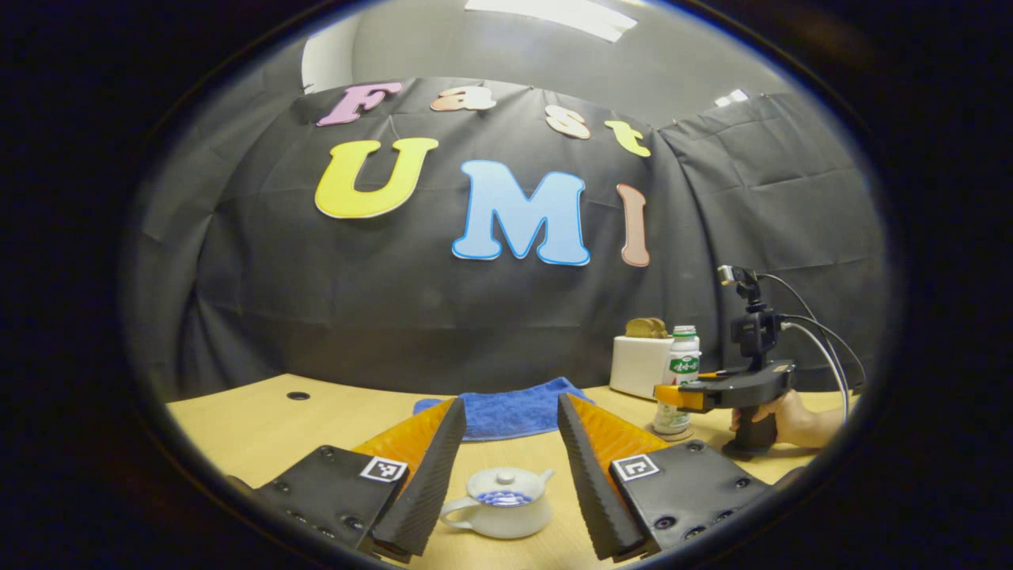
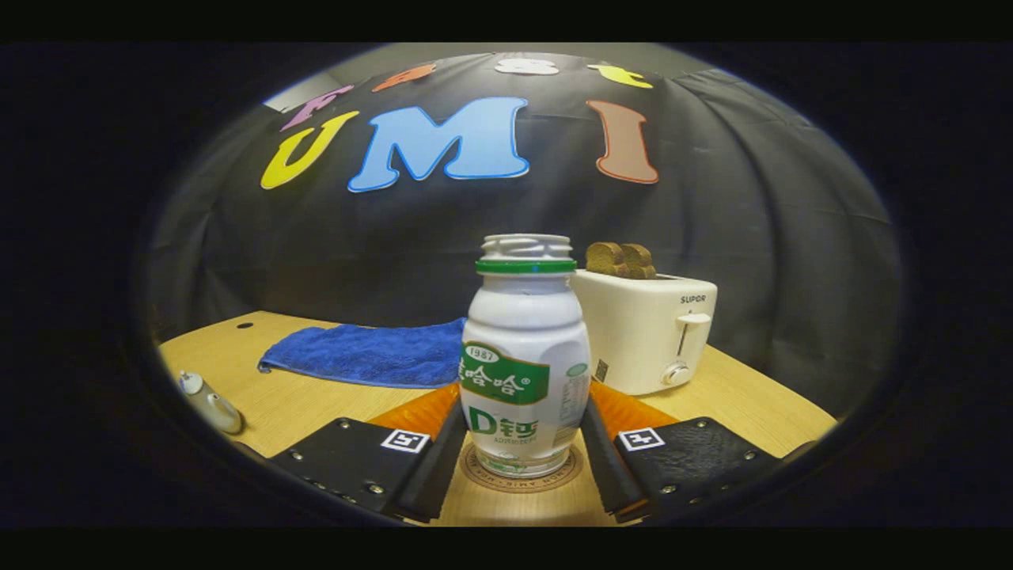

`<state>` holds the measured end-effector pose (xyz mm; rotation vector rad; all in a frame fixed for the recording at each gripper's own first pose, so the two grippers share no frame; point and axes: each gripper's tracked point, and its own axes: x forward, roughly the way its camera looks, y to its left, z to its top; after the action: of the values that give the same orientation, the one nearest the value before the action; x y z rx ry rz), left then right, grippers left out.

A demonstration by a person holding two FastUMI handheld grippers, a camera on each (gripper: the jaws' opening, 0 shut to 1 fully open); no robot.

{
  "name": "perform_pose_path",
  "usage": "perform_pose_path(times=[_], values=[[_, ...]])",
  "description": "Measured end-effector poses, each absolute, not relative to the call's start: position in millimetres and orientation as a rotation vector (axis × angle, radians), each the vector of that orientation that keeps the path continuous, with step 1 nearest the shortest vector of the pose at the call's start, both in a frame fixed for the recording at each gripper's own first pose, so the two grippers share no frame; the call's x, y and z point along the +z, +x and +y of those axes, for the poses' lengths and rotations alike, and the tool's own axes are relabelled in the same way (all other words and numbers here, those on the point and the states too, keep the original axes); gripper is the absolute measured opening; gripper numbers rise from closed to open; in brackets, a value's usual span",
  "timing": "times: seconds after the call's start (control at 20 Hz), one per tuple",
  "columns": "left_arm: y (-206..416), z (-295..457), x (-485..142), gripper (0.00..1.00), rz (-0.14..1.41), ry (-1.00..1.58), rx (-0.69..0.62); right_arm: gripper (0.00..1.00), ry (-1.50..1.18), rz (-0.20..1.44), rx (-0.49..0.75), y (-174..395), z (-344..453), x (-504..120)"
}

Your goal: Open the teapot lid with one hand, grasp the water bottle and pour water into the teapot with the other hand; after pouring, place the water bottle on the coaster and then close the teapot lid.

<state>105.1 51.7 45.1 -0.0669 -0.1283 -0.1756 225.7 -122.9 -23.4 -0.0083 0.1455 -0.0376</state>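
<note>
A white teapot (image 1: pixel 500 500) with blue markings sits on the wooden table with its lid on, low between the fingers of my left gripper (image 1: pixel 510 408), which hangs open above and short of it. The same teapot (image 2: pixel 210 404) lies at the far left edge of the right gripper view. A white water bottle (image 2: pixel 522 356) with a green label and no cap stands upright on a round brown coaster (image 2: pixel 522 477). My right gripper (image 2: pixel 522 408) is open around the bottle, one finger close along each side. Off to the right, that right gripper (image 1: pixel 671 394) sits beside the bottle (image 1: pixel 682 368), held by a hand (image 1: pixel 791 419).
A white toaster (image 2: pixel 645 328) with bread in its slots stands just behind the bottle, at the back right of the table (image 2: pixel 301 404). A blue towel (image 2: pixel 372 352) lies flat at the back centre. The black cloth wall closes off the far side of the table.
</note>
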Motion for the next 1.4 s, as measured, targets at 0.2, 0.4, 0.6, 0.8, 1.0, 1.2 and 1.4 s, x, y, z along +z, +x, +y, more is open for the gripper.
perform_pose_path(times=[0.2, 0.4, 0.6, 0.8, 1.0, 1.2, 1.4], values=[[104, 51, 47, 0.8, -0.132, -0.061, -0.177, 0.79, -0.024, 0.164, -0.062, 226, -127, -31], [102, 53, 50, 0.82, -0.144, -0.056, -0.172, 0.98, -0.028, 0.178, -0.064, 218, -126, -34], [95, 61, 50, 0.83, -0.142, -0.082, -0.127, 0.98, -0.046, 0.167, -0.088, 189, -129, -25], [68, 62, 46, 0.99, -0.114, -0.09, -0.062, 0.98, -0.047, 0.153, -0.082, 136, -118, -12], [37, 30, 19, 0.99, -0.04, -0.078, -0.071, 0.98, -0.046, 0.114, -0.042, 67, -76, -8], [11, 15, 5, 0.99, -0.021, -0.054, -0.02, 0.98, -0.075, 0.059, 0.015, 19, -29, -6], [1, 14, -3, 0.99, 0.006, -0.01, 0.017, 0.96, 0.003, 0.032, 0.051, -4, -2, -12]])
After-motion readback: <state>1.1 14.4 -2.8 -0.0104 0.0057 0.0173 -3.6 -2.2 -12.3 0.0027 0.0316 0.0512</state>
